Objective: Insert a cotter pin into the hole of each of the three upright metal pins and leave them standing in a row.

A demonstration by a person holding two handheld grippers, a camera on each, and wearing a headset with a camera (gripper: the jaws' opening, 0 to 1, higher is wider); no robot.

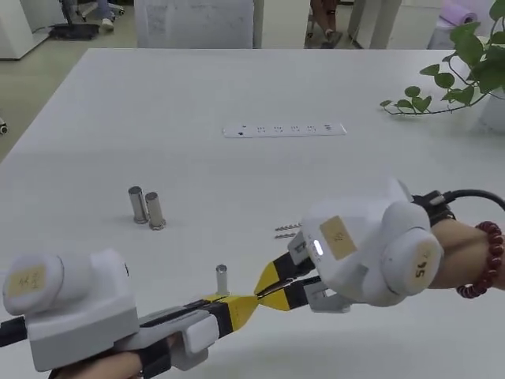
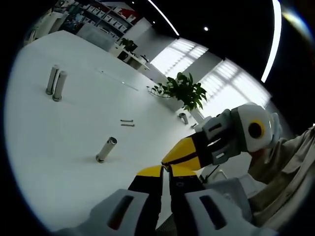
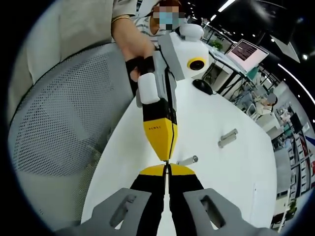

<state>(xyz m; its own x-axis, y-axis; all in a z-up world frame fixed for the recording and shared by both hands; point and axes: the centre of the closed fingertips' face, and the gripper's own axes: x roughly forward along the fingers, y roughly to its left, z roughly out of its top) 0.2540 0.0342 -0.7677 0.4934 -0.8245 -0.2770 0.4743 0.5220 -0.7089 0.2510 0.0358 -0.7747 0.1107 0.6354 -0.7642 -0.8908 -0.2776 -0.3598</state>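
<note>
White table runs back to a power strip and a plant. Over its near edge the left gripper and the right gripper meet tip to tip, each with its yellow jaws pressed together; whether anything is pinched between them is too small to tell. One metal pin stands upright just behind the tips. Two more pins stand side by side, well apart to the left. Cotter pins lie flat near the right gripper.

Glossy metal pins; matt table.
</note>
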